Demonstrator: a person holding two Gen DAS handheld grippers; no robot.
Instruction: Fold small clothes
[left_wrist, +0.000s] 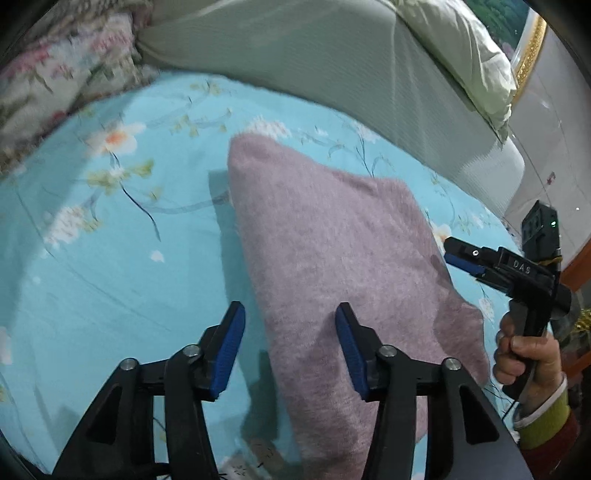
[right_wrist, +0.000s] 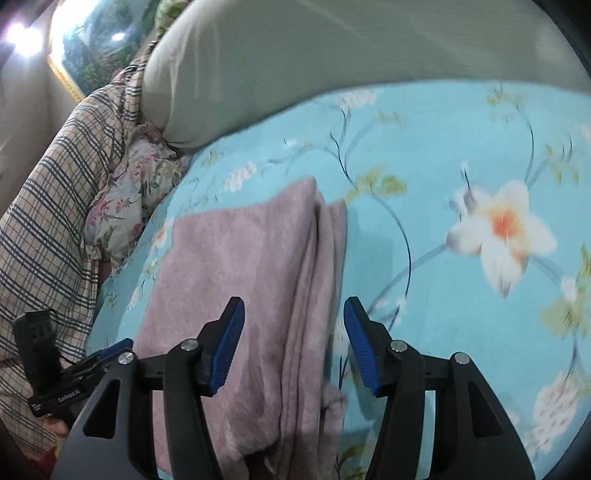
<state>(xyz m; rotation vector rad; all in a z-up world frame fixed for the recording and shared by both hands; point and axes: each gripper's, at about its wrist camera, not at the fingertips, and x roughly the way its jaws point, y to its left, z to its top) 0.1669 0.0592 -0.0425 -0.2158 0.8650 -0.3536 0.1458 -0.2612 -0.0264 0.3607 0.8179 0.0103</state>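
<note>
The pink garment (left_wrist: 332, 266) lies on the bed, on the blue flowered sheet (left_wrist: 110, 258), already folded: in the right wrist view several stacked layers show along its right edge (right_wrist: 325, 280), so I judge most of the folding done. What may be left is one last fold or some squaring up, since the near end looks uneven.

In the left wrist view it is a long shape, with its long axis running from the near edge away toward the grey pillow (left_wrist: 314, 74), narrowing to a rounded far end.

The left tongs (left_wrist: 290, 347) are apart and empty, above the garment's near end. The right tongs (right_wrist: 293, 343) are also apart, holding nothing, over the layered edge.
</note>
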